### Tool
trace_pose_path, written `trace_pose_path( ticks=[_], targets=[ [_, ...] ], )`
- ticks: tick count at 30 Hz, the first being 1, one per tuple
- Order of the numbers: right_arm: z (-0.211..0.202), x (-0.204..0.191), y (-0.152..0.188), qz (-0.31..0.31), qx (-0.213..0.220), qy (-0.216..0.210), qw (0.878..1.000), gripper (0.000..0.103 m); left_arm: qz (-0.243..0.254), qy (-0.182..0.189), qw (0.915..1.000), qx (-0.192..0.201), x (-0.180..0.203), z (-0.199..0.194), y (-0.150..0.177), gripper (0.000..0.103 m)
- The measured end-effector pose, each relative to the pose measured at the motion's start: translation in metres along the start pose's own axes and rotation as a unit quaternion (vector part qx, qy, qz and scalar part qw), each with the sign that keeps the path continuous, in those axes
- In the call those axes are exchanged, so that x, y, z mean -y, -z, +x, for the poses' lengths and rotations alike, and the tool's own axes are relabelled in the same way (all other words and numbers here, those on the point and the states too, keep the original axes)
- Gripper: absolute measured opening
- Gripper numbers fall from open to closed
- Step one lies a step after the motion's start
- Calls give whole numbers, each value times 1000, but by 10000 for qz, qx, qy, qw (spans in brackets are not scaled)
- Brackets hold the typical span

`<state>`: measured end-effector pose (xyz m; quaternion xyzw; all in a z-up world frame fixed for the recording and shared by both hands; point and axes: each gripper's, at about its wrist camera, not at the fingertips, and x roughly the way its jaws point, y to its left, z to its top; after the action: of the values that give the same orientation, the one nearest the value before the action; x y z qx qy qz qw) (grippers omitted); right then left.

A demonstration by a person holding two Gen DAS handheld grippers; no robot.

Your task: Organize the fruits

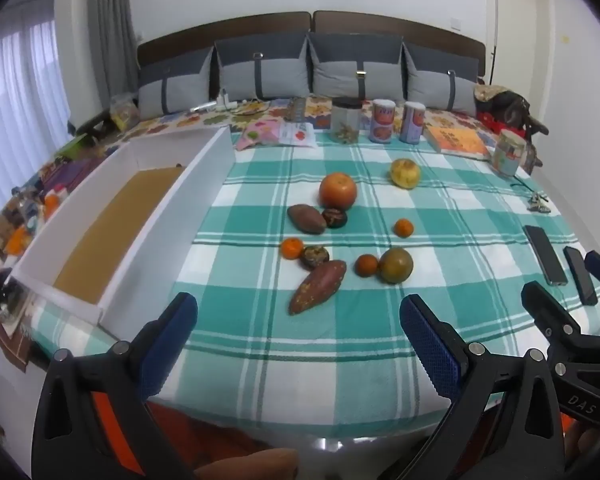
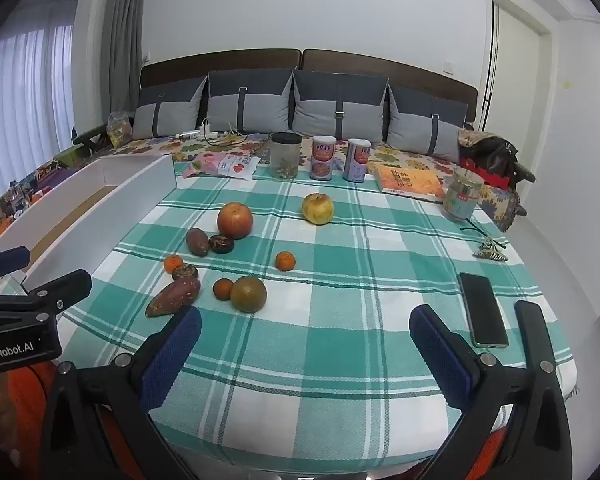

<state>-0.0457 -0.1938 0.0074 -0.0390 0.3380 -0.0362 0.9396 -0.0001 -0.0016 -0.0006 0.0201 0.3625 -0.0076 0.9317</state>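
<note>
Fruits lie mid-table on a green checked cloth: a red apple [image 1: 338, 191] [image 2: 235, 220], a yellow apple [image 1: 405, 173] [image 2: 317, 208], a green-brown orange [image 1: 396, 265] [image 2: 248, 293], several small tangerines [image 1: 403, 227] [image 2: 285, 260], two dark mangosteens [image 1: 334, 217], and two sweet potatoes [image 1: 318, 286] [image 2: 173, 297]. A white box [image 1: 112, 216] [image 2: 100, 200] with a brown floor stands at the left. My left gripper [image 1: 298, 320] is open and empty near the front edge. My right gripper [image 2: 305, 332] is open and empty, to its right.
Two phones [image 1: 545, 255] [image 2: 483, 309] lie at the right edge. Jars, two cans [image 1: 381, 121] [image 2: 321, 158], a book [image 1: 456, 141] and a snack bag [image 2: 224, 166] line the back. A hair clip [image 2: 491, 250] lies right. A sofa with cushions is behind.
</note>
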Motion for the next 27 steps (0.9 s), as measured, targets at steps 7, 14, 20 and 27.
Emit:
trace_pose_path(
  ticks=[7, 14, 20, 27],
  targets=[
    [6, -11, 13, -169, -152, 149, 9996, 103, 143, 53, 9999, -44, 7, -3, 5, 102],
    [16, -13, 13, -208, -416, 254, 9986, 103, 27, 6, 9994, -340, 0, 14, 23, 102],
    [22, -9, 16, -125, -545, 240, 9981, 103, 60, -19, 9992, -391, 4, 17, 23, 102],
    [24, -7, 19, -67, -577, 227, 9981, 103, 33, -15, 9992, -404, 5, 20, 24, 102]
  ],
)
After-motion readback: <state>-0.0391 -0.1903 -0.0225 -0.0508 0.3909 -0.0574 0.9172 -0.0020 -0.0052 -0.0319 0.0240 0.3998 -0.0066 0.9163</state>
